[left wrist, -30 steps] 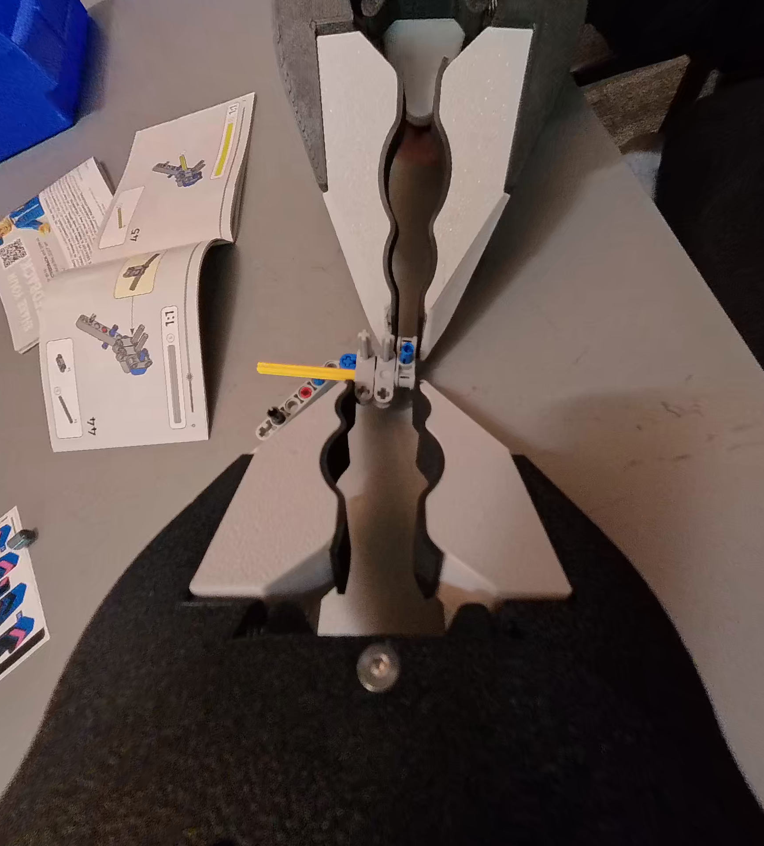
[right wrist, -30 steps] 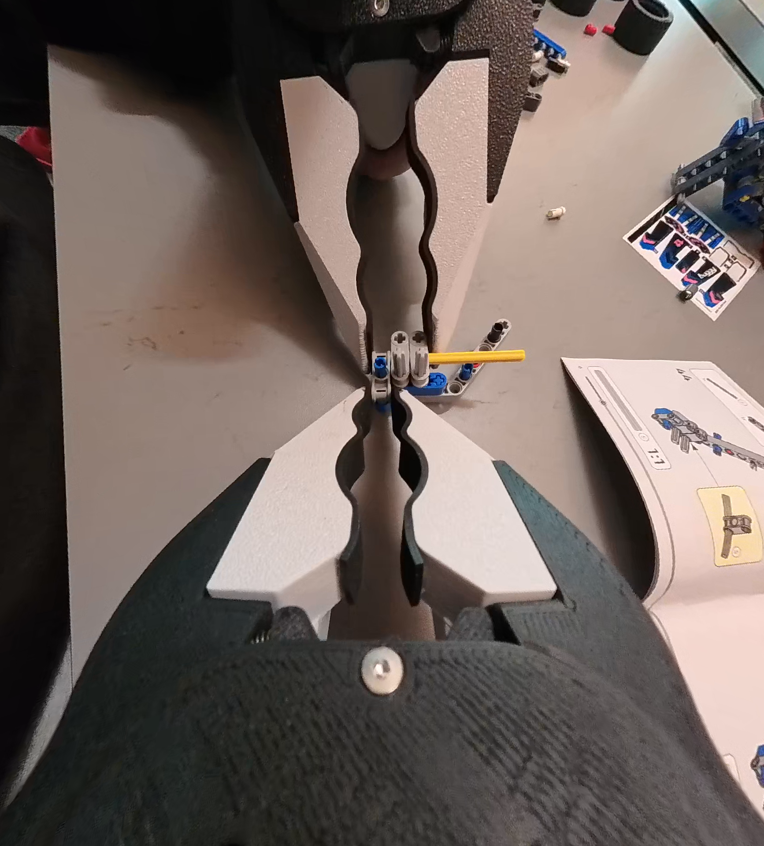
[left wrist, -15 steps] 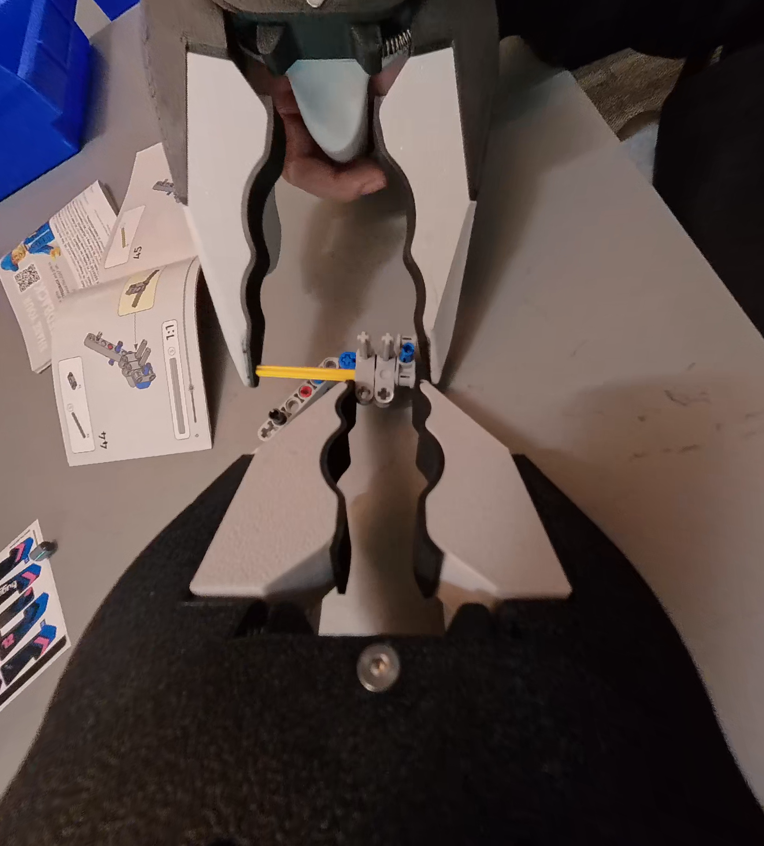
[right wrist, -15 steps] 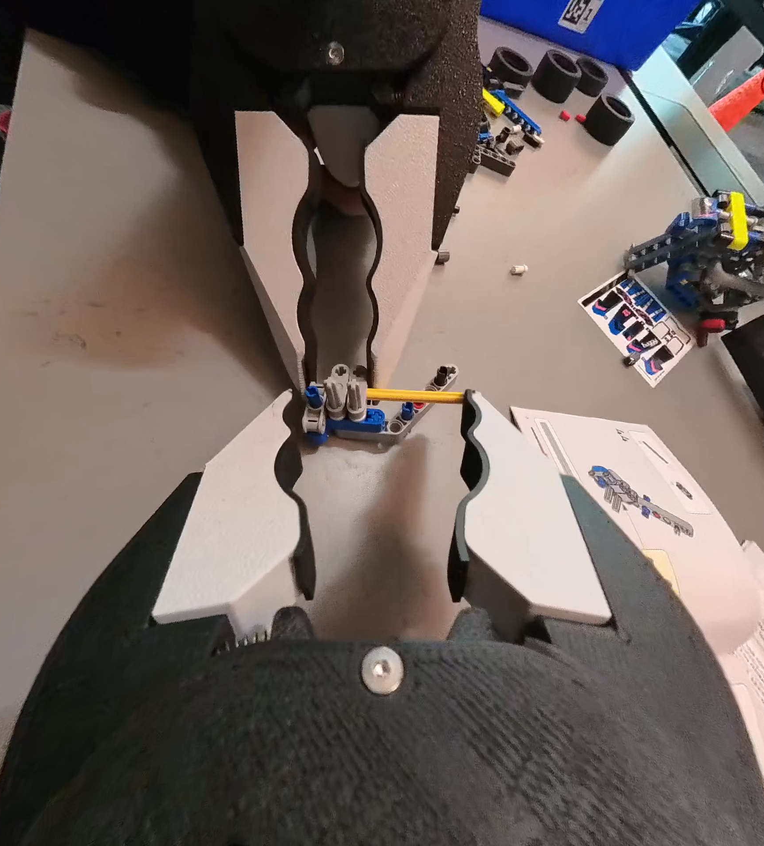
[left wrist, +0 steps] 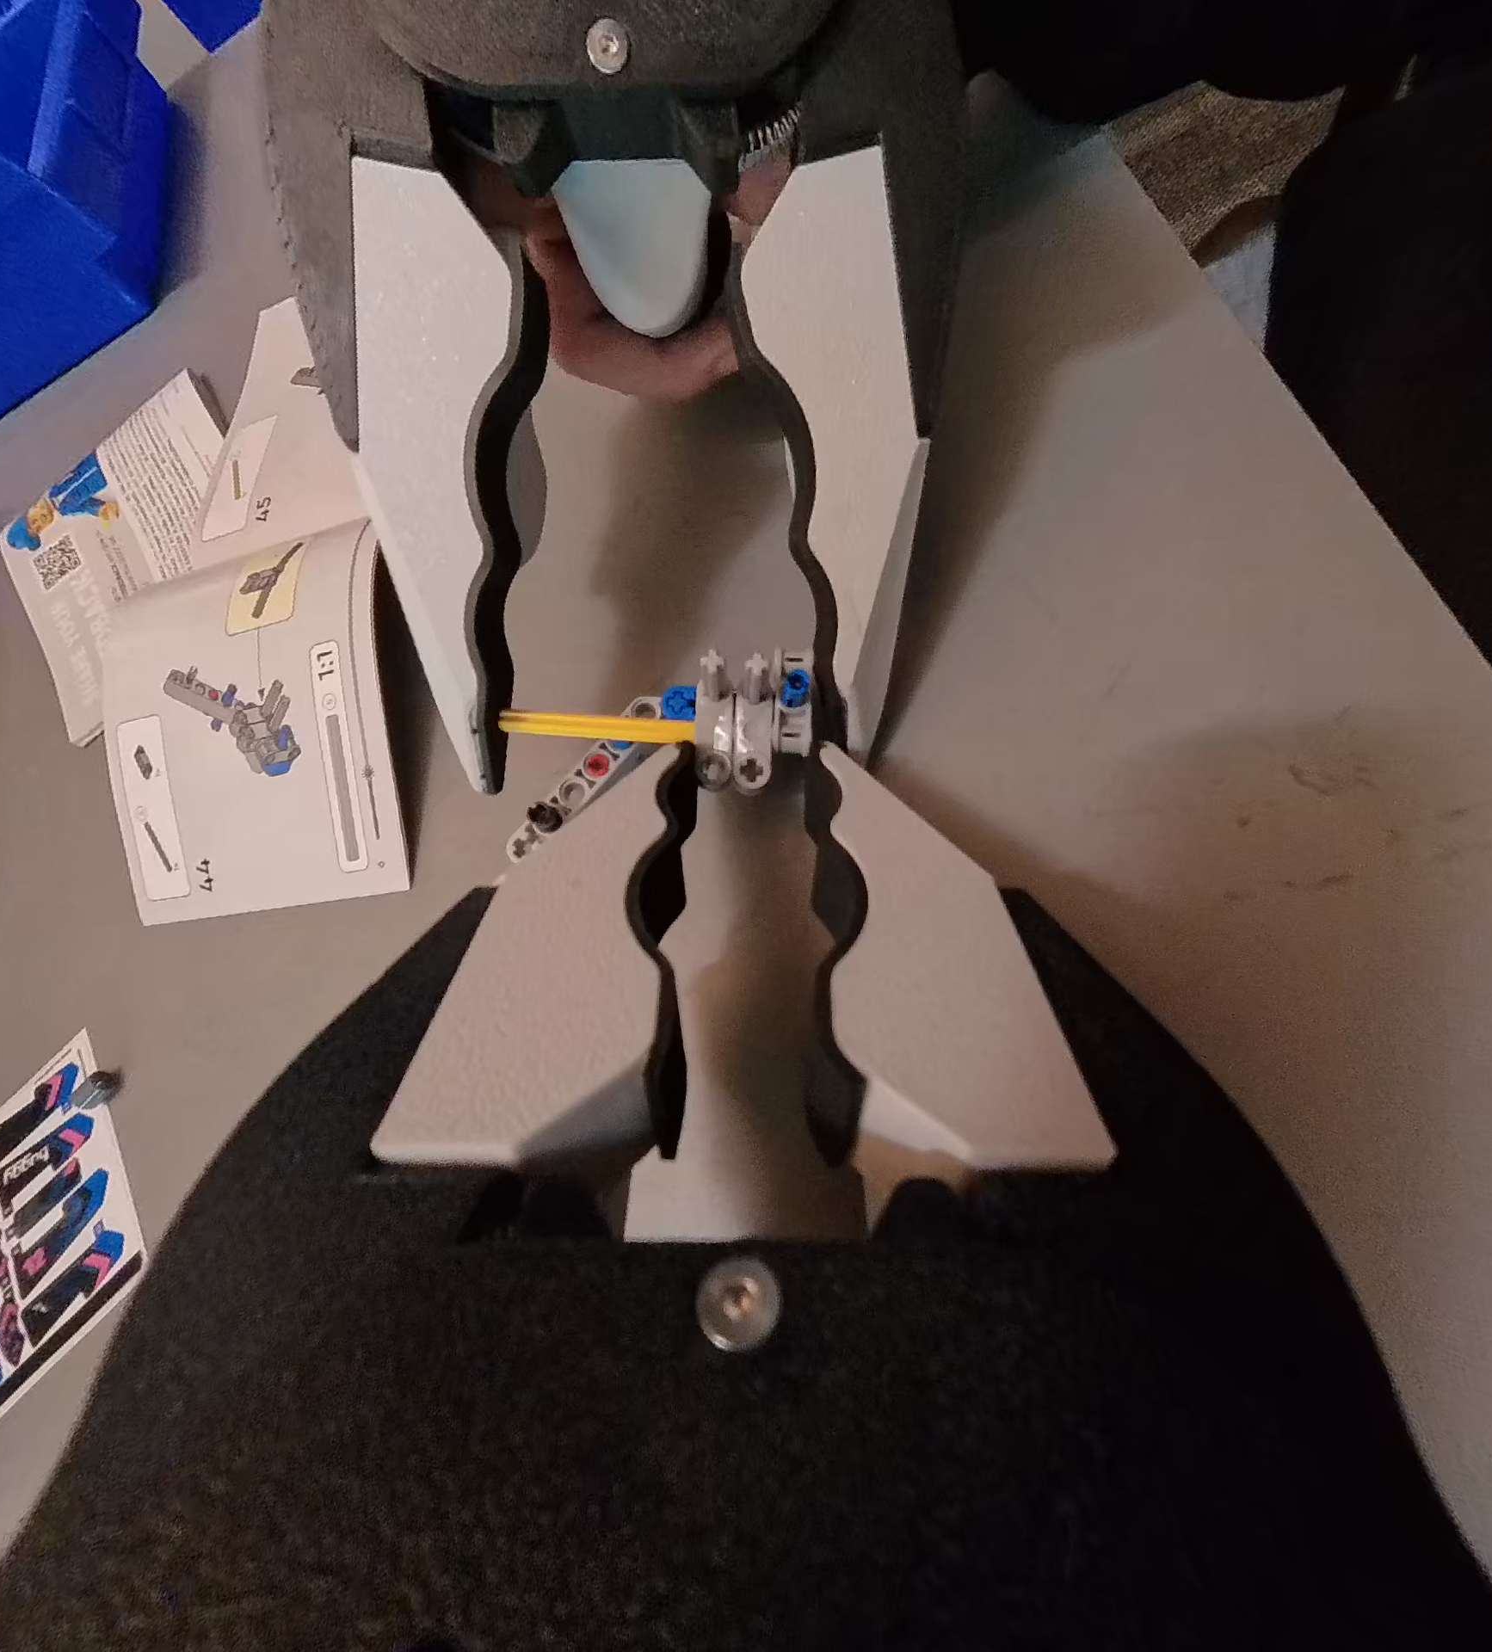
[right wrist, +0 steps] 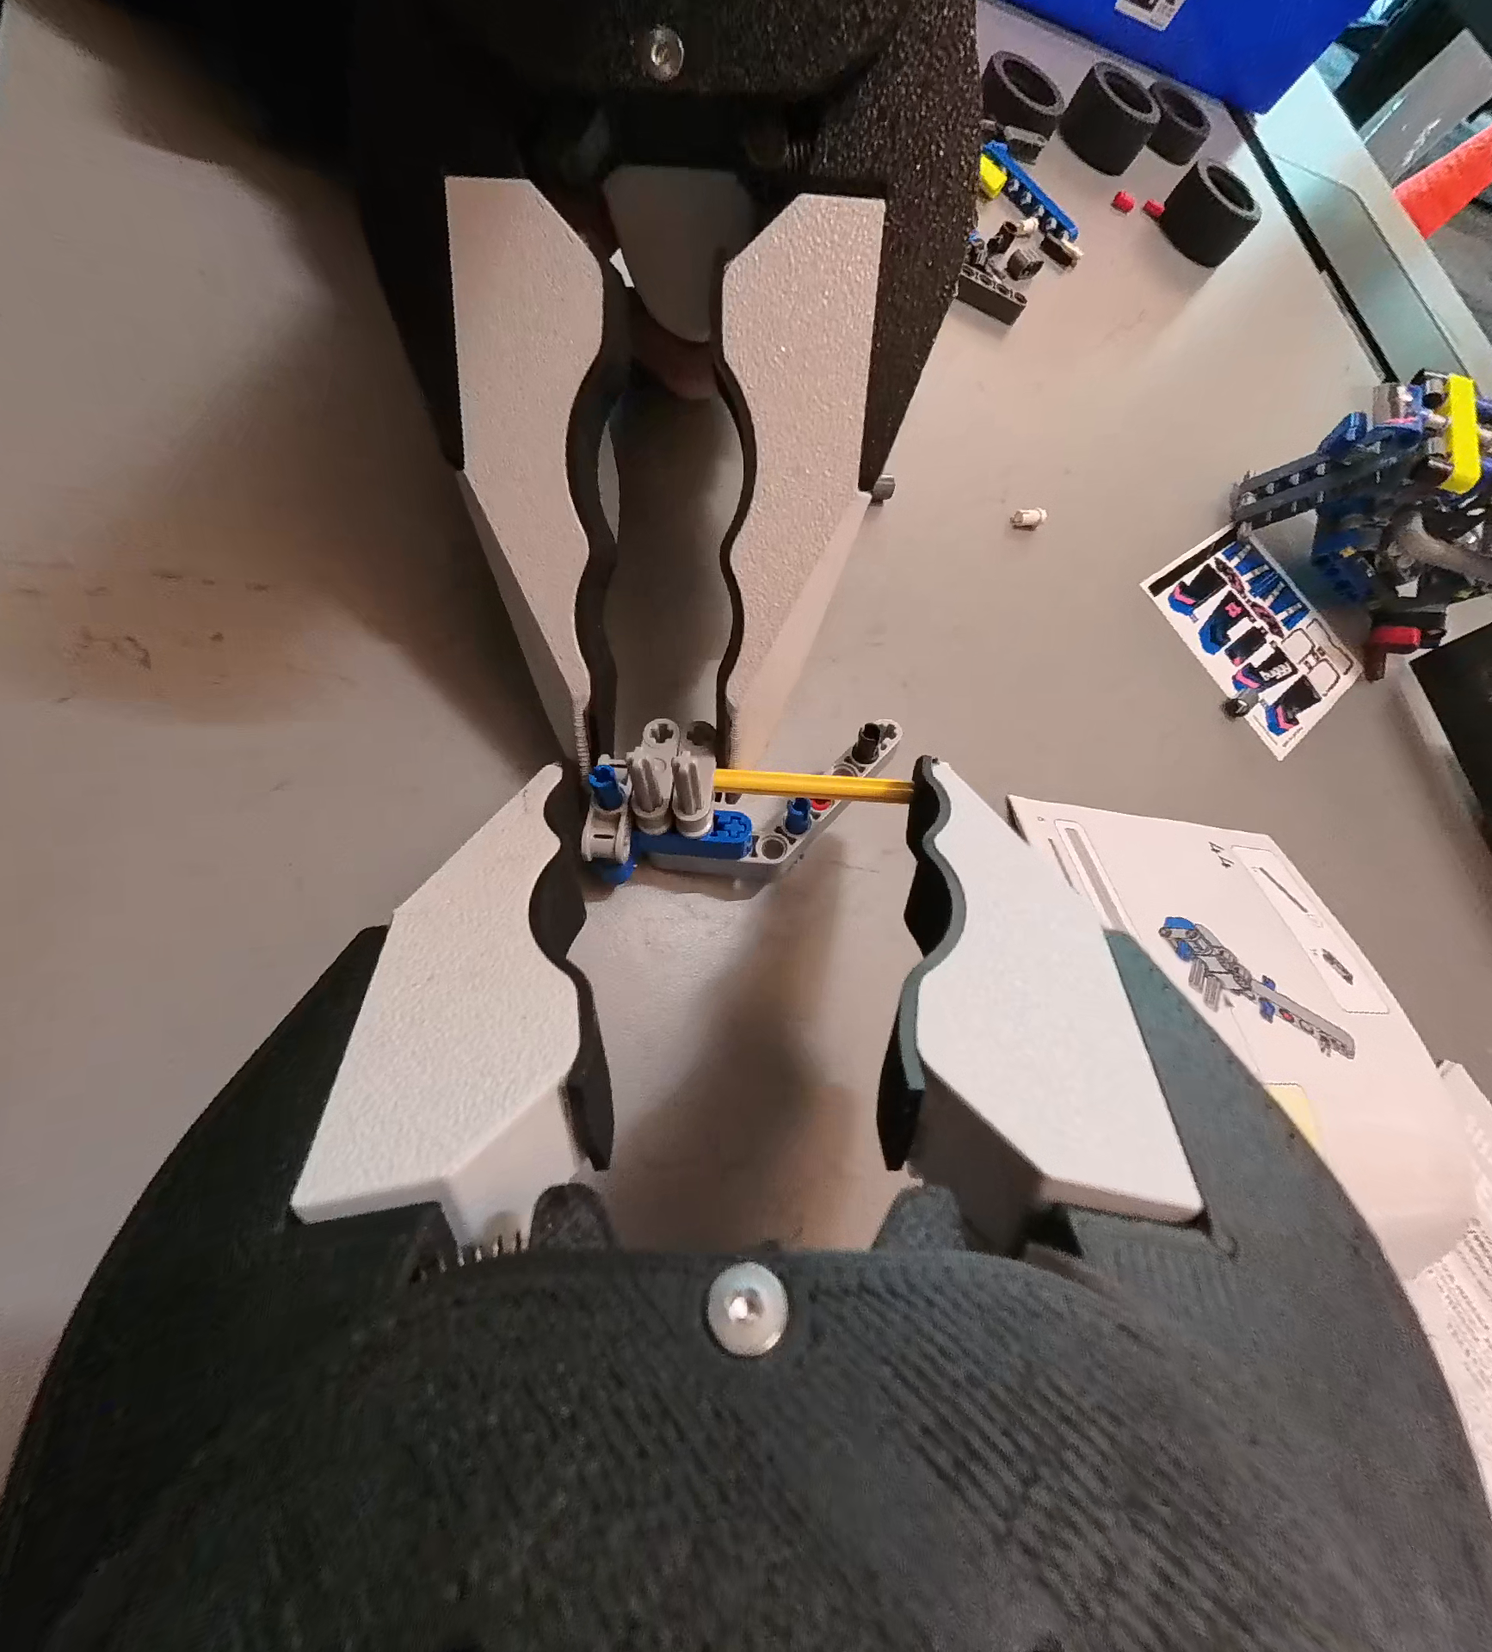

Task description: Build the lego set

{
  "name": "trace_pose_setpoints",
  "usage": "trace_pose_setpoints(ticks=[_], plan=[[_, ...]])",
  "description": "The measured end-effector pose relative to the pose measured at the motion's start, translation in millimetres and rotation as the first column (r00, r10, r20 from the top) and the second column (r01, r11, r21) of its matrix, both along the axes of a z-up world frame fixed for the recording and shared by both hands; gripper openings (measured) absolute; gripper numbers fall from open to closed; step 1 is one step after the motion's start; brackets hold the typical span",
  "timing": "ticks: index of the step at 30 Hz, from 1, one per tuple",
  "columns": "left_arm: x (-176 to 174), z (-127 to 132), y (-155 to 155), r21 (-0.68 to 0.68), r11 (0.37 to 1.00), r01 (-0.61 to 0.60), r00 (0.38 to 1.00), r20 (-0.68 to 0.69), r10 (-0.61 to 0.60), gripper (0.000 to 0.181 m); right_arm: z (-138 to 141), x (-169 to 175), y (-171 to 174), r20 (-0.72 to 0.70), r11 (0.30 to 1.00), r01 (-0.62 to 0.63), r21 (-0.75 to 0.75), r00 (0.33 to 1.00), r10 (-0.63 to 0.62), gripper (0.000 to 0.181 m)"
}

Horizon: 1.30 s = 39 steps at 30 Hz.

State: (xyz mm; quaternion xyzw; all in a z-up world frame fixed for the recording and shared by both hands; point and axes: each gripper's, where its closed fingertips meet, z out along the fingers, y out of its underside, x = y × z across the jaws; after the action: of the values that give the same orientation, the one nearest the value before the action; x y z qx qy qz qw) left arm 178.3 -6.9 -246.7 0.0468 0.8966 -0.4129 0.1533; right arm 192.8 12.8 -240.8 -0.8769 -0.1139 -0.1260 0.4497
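Note:
A small grey and blue lego assembly (left wrist: 747, 746) stands on the grey table, on a grey holed beam (left wrist: 573, 791), with a yellow axle (left wrist: 590, 726) sticking out sideways. My left gripper (left wrist: 751, 760) is shut on the assembly's grey connectors. My right gripper (right wrist: 742, 782) faces it and is open wide. One fingertip (right wrist: 926, 787) touches the free end of the yellow axle (right wrist: 814, 787); the other (right wrist: 559, 796) sits by the blue pin side of the assembly (right wrist: 671, 804). The left gripper (right wrist: 662, 724) also shows in the right wrist view, and the right gripper (left wrist: 666, 746) in the left wrist view.
An open instruction booklet (left wrist: 251, 715) and a sticker sheet (left wrist: 9, 1251) lie to the left, a blue bin (left wrist: 9, 223) beyond. In the right wrist view a partly built blue model (right wrist: 1440, 501), black tyres (right wrist: 1118, 116) and loose parts (right wrist: 1019, 232) lie at the back right. My left and right fingertips are right by each other.
My right gripper has opened from shut at the assembly to wide open, now spanning the axle's end and the assembly. The left gripper has kept its hold and has not moved.

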Motion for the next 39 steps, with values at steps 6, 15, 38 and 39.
trace_pose_setpoints(ticks=[6,15,38,39], plan=[[-1.7,-0.1,-1.1,-0.008,1.0,-0.003,1.0,-0.025,0.002,0.021,-0.3,-1.4,-1.1,-0.009,1.0,0.006,0.004,1.0,-0.006,0.073],[-3.2,-0.3,-1.8,0.012,1.0,0.007,1.0,0.017,-0.007,0.021,0.0,-3.0,-1.3,0.015,1.0,0.003,0.001,1.0,-0.003,0.072],[24.2,7.2,4.6,0.247,0.965,-0.09,0.702,0.703,-0.114,0.021,40.2,15.2,-5.9,-0.167,0.979,0.131,0.158,0.98,-0.105,0.008],[24.0,7.0,4.6,0.243,0.966,-0.087,0.708,0.698,-0.112,0.021,41.2,13.5,-5.6,-0.161,0.979,0.126,0.159,0.982,-0.1,0.007]])
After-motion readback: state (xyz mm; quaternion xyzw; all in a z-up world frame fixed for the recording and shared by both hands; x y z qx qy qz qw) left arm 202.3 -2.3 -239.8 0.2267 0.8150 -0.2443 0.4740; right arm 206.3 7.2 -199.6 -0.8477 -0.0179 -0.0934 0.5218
